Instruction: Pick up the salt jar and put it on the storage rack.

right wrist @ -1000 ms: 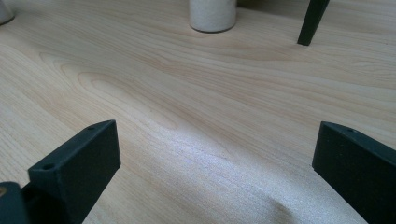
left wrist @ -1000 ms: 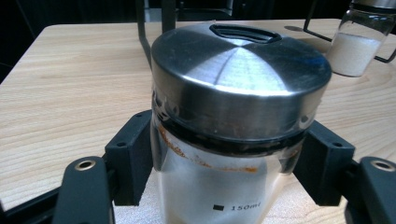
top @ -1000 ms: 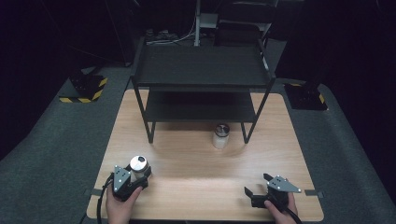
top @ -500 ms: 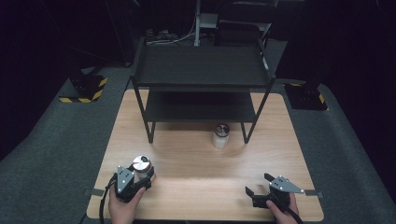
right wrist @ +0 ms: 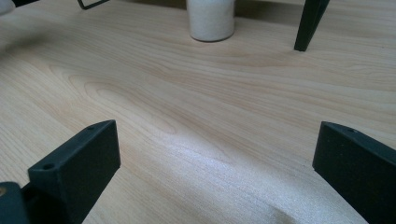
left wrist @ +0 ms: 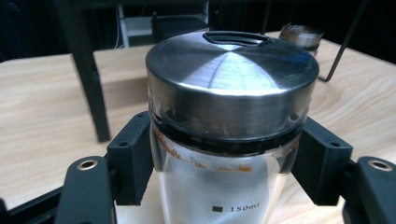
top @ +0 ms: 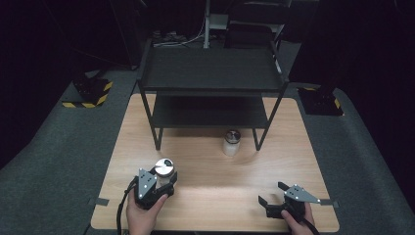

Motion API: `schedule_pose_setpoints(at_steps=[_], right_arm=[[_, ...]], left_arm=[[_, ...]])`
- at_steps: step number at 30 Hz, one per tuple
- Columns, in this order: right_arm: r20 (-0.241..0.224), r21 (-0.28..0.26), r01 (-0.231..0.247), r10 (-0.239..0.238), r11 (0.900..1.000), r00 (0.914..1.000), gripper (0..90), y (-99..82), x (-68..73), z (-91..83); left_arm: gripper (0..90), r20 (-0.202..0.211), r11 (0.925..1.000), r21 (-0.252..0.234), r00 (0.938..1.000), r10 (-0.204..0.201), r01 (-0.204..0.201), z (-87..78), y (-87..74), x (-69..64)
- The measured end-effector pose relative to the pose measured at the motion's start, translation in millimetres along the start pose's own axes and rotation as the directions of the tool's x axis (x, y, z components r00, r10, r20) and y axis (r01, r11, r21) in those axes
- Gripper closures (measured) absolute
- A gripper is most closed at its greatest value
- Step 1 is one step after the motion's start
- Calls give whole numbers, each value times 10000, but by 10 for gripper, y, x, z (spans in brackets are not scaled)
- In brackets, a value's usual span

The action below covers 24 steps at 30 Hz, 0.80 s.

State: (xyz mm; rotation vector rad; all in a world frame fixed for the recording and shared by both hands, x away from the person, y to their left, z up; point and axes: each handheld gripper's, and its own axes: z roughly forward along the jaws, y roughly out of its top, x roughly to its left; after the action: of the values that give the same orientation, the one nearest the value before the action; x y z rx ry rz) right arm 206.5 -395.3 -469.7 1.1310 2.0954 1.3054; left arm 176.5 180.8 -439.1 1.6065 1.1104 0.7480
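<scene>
In the left gripper view the jar (left wrist: 224,121) is cut off by the bottom edge, so its base and whether it touches the table (left wrist: 42,107) cannot be told. The second jar (left wrist: 301,35) behind it is half hidden by the lid. In the right gripper view that jar (right wrist: 211,18) loses its top to the upper edge, and the rack leg (right wrist: 310,23) is cropped too. In the high view the lower shelf (top: 208,110) lies in shadow.

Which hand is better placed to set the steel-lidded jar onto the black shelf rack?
Left. The left hand-held gripper is already shut on the steel-lidded jar, pads on both sides below the lid. The right hand-held gripper stands open over bare table, far from the black shelf rack.
</scene>
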Motion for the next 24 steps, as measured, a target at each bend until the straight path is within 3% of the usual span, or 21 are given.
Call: schedule_pose_setpoints(at_steps=[8, 14, 24], right_arm=[[154, 211, -61, 58, 9998, 9999, 4, 20, -23, -22], [150, 159, -145, 142, 9998, 9998, 4, 10, -39, -31], [145, 89, -241, 239, 9997, 9996, 4, -4, -62, -43]], left_arm=[[312, -95, 9989, -449, 9999, 111, -116, 80, 338, -170], [312, -199, 9975, -710, 9998, -37, 23, 130, 540, -260], [312, -439, 9935, -1142, 9990, -63, 13, 137, 823, -321]])
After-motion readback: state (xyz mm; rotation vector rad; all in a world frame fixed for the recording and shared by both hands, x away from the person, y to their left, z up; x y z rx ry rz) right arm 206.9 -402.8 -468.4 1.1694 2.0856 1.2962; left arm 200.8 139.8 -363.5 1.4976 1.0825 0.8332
